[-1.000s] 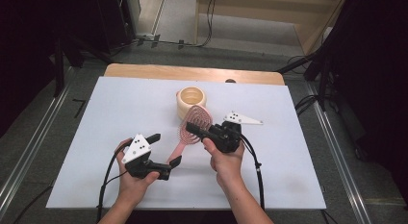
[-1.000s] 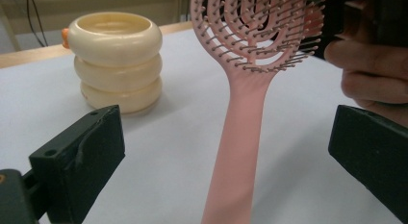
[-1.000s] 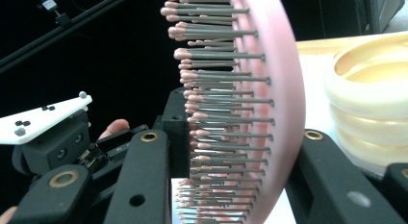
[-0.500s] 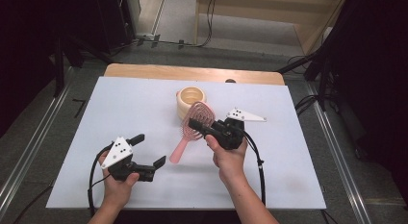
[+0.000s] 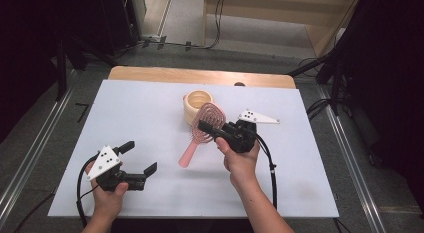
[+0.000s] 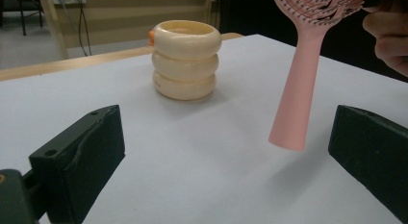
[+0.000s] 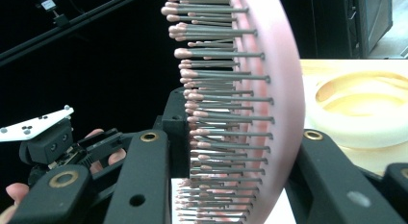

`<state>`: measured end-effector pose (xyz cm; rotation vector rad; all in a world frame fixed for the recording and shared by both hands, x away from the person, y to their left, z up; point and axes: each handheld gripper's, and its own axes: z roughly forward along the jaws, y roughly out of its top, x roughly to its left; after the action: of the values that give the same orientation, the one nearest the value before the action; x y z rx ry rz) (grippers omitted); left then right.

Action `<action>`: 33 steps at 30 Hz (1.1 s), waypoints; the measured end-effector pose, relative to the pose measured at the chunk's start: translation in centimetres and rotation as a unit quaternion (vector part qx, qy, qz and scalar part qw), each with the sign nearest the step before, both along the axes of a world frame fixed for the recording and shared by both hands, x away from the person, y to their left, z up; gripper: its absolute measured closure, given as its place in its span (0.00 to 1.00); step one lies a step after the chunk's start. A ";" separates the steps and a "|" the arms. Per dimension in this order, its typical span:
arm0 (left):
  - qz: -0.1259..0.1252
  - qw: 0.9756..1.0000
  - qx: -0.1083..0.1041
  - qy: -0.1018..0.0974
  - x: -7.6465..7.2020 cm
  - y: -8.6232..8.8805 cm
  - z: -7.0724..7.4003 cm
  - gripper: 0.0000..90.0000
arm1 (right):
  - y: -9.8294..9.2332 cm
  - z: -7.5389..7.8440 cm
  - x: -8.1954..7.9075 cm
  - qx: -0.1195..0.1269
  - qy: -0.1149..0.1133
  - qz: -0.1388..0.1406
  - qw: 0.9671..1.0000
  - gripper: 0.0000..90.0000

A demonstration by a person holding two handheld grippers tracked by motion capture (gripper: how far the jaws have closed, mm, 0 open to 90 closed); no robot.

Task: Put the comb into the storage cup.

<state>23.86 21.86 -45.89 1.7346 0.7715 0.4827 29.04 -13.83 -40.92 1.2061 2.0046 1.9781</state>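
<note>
1. Right gripper (image 5: pixel 209 129), near table centre in the high view, clamped on the head of the pink brush (image 5: pixel 202 132); one pad against the bristles, the other against the brush's back, as seen in the right gripper view (image 7: pixel 231 152).
2. Brush held clear of the white table (image 5: pixel 150 103), handle slanting down toward 7 o'clock in the high view, tip hanging just above the surface in the left gripper view (image 6: pixel 298 104).
3. Brush head just at 5 o'clock of the cream cup (image 5: pixel 198 104), overlapping its rim in the high view; touching or apart, cannot tell.
4. Cup of three stacked rings, upright, at 12 o'clock of table centre; seen past the brush back in the right gripper view (image 7: pixel 356 108) and standing alone in the left gripper view (image 6: pixel 185 58).
5. Left gripper (image 5: pixel 137 157), at 7 o'clock of the table, jaws spread wide with nothing between them, pointing toward 3 o'clock.
6. In the left gripper view (image 6: pixel 226 152), brush handle between the two jaws but farther off, well apart from both.
7. Left gripper also visible at lower left of the right gripper view (image 7: pixel 62 142), behind the bristles.
</note>
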 end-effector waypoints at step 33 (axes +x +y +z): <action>0.069 0.997 -0.015 0.000 -0.4 7.6 -1.6 0.00 | -1.1 1.5 1.7 -0.002 -0.014 -0.015 1.000 0.69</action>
<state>23.42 29.45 -47.47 1.6609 0.8984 0.5631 30.72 -14.95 -39.44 1.1922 1.9651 1.9655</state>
